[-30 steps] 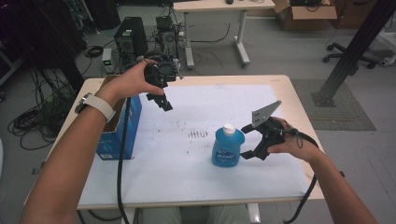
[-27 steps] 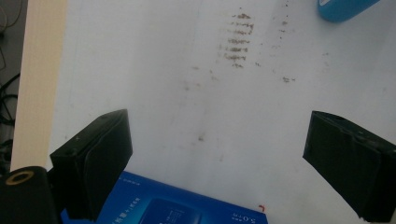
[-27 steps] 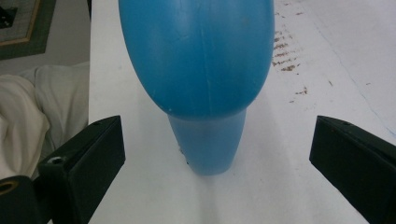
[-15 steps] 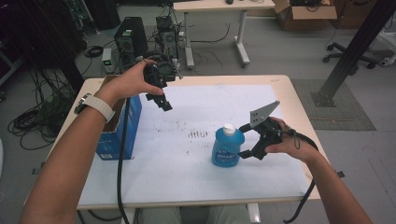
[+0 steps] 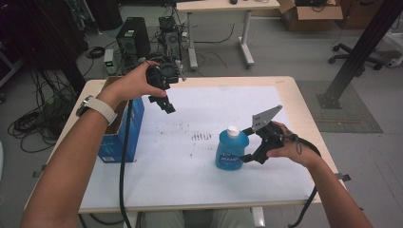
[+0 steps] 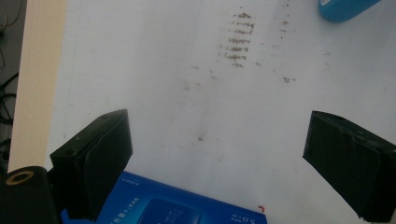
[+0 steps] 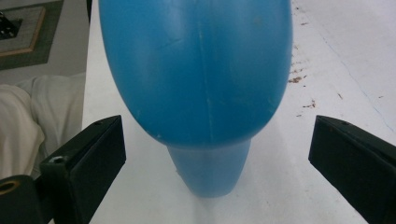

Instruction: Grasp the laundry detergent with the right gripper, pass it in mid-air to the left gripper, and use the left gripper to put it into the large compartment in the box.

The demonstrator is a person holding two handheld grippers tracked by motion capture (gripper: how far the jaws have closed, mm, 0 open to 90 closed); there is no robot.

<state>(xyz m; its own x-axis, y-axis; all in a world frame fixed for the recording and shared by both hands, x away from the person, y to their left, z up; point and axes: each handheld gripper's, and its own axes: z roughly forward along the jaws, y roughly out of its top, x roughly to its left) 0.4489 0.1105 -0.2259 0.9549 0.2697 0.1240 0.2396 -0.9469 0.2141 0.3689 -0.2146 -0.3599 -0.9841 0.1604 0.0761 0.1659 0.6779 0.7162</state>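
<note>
Watching: I see a white table point(image 5: 157, 180) with my two grippers over it, one by a bottle, one raised.
Bottle: blue bottle point(image 5: 231, 151) with a white cap point(image 5: 232, 131); it stands upright on the near right part of the table.
Right gripper: the right gripper point(image 5: 247, 143) sits just right of the bottle, level with its body, held in my right hand point(image 5: 290, 148).
Right jaws: wide apart; in the right gripper view the bottle point(image 7: 196, 74) is between them, with clear gaps on both sides, so I grip nothing.
Left gripper: the left gripper point(image 5: 166, 105) hangs in the air over the far left of the table, pointing down, held in my left hand point(image 5: 130, 84).
Left jaws: spread wide in the left gripper view, with nothing between them but bare table point(image 6: 187, 116).
Box: a blue box point(image 5: 119, 135) stands at the left edge of the table, well apart from the bottle; its corner point(image 6: 187, 205) shows under the left jaws.
Marks: brown smudges point(image 5: 202, 137) lie mid-table, between box and bottle, just left of the bottle.
Gap: the two grippers are well apart.
</note>
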